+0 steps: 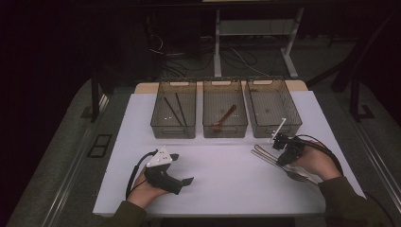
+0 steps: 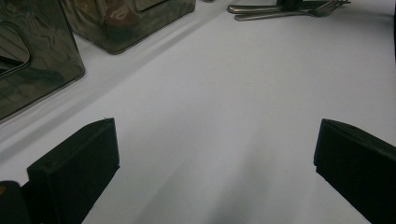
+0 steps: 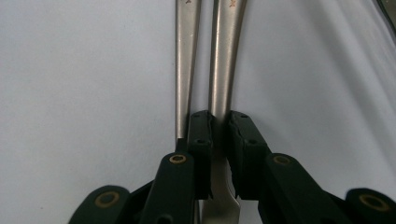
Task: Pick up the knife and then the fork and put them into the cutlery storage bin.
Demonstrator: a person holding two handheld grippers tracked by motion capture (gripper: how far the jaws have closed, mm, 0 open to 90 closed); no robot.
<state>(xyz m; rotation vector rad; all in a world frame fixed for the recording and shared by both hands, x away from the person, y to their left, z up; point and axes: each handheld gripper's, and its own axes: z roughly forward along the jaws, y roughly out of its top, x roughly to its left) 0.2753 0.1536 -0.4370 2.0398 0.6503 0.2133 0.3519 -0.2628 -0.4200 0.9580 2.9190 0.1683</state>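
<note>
Dim room, sharp close-ups, soft shadows

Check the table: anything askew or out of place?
Nothing stands out. Three bins sit in a straight row, two forks lie side by side on the white mat, and the right gripper pinches one handle squarely.

My left gripper (image 1: 182, 169) is matte black with a pale grey three-cornered plate on top and a black cable looping off its back. The right gripper (image 3: 221, 122) is black too — brass-coloured rivets at the finger joints, small dark screws in the pads. Both sleeves I see are dark olive.
</note>
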